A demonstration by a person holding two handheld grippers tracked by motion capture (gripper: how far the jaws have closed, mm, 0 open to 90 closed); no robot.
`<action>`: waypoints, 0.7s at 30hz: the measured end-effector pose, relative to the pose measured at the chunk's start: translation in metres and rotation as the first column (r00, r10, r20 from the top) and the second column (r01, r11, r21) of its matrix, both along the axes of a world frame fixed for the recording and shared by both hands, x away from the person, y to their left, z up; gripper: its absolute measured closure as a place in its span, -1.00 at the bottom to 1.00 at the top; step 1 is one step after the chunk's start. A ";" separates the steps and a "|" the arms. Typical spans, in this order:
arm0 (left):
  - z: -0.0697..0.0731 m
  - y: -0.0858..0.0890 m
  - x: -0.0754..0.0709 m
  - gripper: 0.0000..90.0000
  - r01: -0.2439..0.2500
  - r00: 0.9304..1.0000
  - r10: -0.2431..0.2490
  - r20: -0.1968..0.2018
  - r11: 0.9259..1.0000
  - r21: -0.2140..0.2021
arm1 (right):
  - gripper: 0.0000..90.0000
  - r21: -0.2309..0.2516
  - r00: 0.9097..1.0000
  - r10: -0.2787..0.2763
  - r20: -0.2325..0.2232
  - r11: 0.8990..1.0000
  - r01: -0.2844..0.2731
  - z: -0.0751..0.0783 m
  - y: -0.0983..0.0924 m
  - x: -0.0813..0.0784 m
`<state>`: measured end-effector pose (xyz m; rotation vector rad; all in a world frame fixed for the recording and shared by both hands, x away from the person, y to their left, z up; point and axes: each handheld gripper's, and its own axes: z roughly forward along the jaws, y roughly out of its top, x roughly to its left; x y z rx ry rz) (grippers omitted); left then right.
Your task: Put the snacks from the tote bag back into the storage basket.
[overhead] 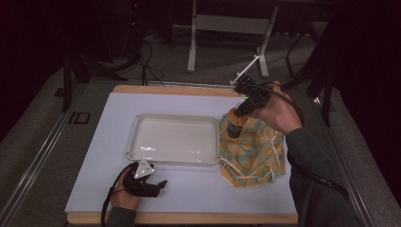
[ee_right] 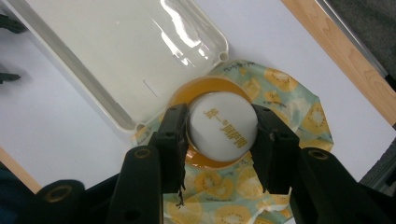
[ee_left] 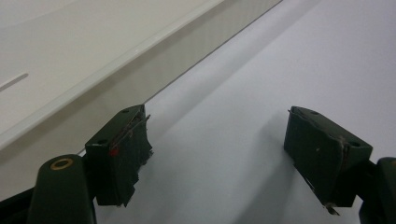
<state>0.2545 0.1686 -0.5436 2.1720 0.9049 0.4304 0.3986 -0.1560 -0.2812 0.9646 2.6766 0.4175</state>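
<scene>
An amber bottle (overhead: 234, 126) with a white cap (ee_right: 223, 126) stands over a yellow fruit-print cloth bag (overhead: 255, 151) at the right of the white tray (overhead: 137, 137). My right gripper (overhead: 239, 112) comes down from above and is shut on the bottle's cap; in the right gripper view both pads (ee_right: 173, 135) press the cap's sides. My left gripper (overhead: 158, 185) rests low on the white mat near the front edge, in front of the tray's near left corner. Its jaws stand wide open over bare mat, with the tray wall (ee_left: 93, 98) just beside one finger (ee_left: 122, 149).
The tray (ee_right: 70, 60) is shallow and holds nothing. The wooden table edge (overhead: 189, 218) runs along the front, and another wooden edge (ee_right: 341, 56) lies beyond the bag. Dark stands and cables (overhead: 142, 61) sit on the floor behind the table.
</scene>
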 end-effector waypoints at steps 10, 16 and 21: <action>0.001 0.002 -0.001 -0.52 -0.009 1.000 0.009 0.011 1.000 -0.016 | 0.31 0.007 1.000 0.022 0.001 1.000 -0.022 0.002 0.009 -0.003; 0.001 0.002 -0.001 -0.52 -0.011 1.000 0.011 0.012 1.000 -0.014 | 0.31 0.010 0.999 0.041 0.004 0.999 -0.041 0.001 0.015 -0.005; 0.001 0.002 -0.001 -0.52 -0.011 1.000 0.011 0.015 1.000 -0.012 | 0.31 0.007 0.999 0.052 0.005 0.999 -0.052 0.001 0.020 -0.008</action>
